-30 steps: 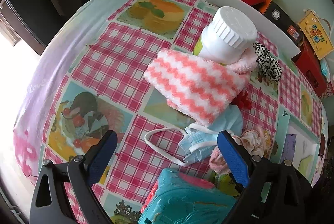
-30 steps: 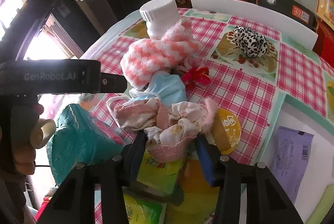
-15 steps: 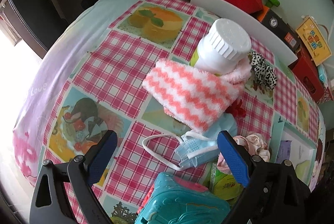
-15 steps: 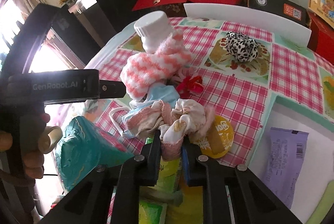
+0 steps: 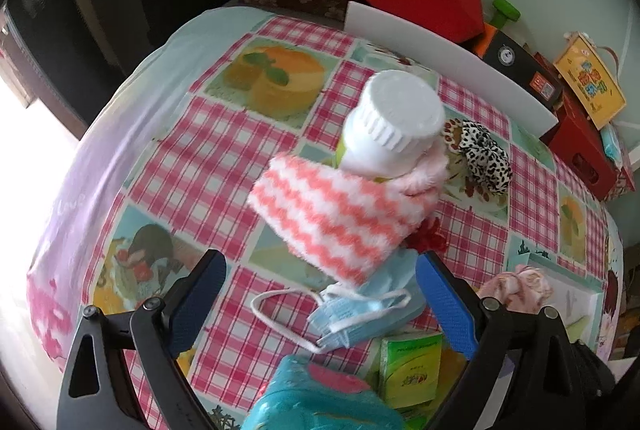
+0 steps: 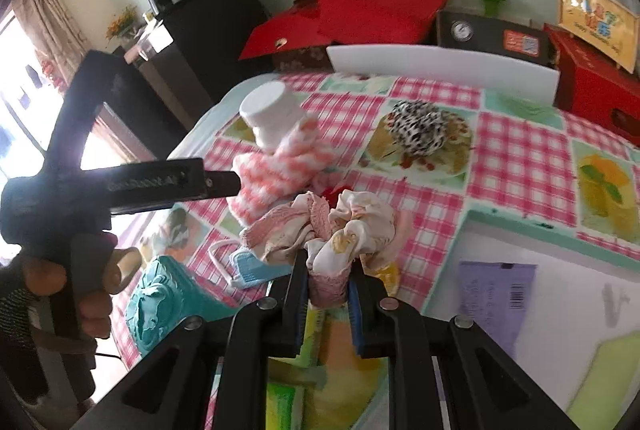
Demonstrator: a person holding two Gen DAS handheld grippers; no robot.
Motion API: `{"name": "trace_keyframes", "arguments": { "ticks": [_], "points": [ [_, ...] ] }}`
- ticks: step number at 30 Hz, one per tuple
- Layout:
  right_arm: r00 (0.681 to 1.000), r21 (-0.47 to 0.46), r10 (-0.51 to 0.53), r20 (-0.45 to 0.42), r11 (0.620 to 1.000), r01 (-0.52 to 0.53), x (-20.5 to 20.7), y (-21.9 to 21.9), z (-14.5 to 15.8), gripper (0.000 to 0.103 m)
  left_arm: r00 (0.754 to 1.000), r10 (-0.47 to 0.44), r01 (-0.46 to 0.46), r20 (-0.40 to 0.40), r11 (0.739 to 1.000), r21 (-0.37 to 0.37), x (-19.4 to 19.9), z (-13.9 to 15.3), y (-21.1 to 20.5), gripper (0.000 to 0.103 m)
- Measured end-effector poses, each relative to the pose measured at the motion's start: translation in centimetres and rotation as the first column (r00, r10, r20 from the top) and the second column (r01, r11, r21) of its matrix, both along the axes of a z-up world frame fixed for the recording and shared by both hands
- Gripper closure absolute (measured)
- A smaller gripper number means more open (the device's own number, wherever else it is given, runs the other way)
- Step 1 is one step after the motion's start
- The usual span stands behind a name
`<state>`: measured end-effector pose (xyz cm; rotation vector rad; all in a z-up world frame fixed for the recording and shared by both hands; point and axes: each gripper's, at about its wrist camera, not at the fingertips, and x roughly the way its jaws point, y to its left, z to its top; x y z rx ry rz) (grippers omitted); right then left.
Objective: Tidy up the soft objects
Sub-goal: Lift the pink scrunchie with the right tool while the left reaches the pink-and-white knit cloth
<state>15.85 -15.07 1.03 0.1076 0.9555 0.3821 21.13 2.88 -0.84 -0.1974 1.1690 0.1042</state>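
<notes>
My right gripper (image 6: pixel 330 262) is shut on a bunched pink and cream cloth (image 6: pixel 348 222), held up off the checked tablecloth (image 6: pixel 516 157); the same cloth shows at the right in the left wrist view (image 5: pixel 520 286). My left gripper (image 5: pixel 318 262) hangs open and empty above a blue face mask (image 5: pixel 360 310) and a fluffy pink-and-white zigzag sock (image 5: pixel 332 218). The sock leans against a white capped bottle (image 5: pixel 396 117). A leopard-print scrunchie (image 5: pixel 484 157) lies further back, and a small red fluffy piece (image 5: pixel 430 238) peeks from under the sock.
A teal bag (image 5: pixel 320 398) and green packets (image 5: pixel 412 362) sit at the near edge. A white tray (image 6: pixel 568 270) with a purple packet (image 6: pixel 496 294) is at the right. A white board (image 6: pixel 440 65) and red boxes (image 6: pixel 376 5) line the back. A hand (image 6: pixel 92 286) holds the left gripper.
My right gripper closed on the pink and cream cloth and lifted it off the table. The left gripper drew back and up slightly, still open.
</notes>
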Motion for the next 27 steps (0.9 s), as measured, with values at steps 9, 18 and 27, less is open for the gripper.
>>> {"name": "trace_keyframes", "arguments": {
  "ticks": [9, 18, 27],
  "points": [
    [0.998, 0.019, -0.051, 0.021, 0.999, 0.051, -0.4, -2.1, 1.3, 0.085, 0.999, -0.041, 0.042, -0.005, 0.997, 0.063, 1.6, -0.6, -2.3, 0.012],
    [0.996, 0.037, -0.083, 0.015, 0.996, 0.083, -0.4, -3.2, 1.4, 0.085, 0.998, -0.049, 0.053, -0.042, 0.991, 0.124, 2.7, -1.7, -3.6, 0.014],
    [0.995, 0.060, -0.098, 0.015, 0.993, 0.097, -0.4, -4.1, 1.5, 0.085, 0.996, -0.041, 0.054, -0.082, 0.984, 0.169, 3.8, -2.8, -3.5, 0.045]
  ]
}}
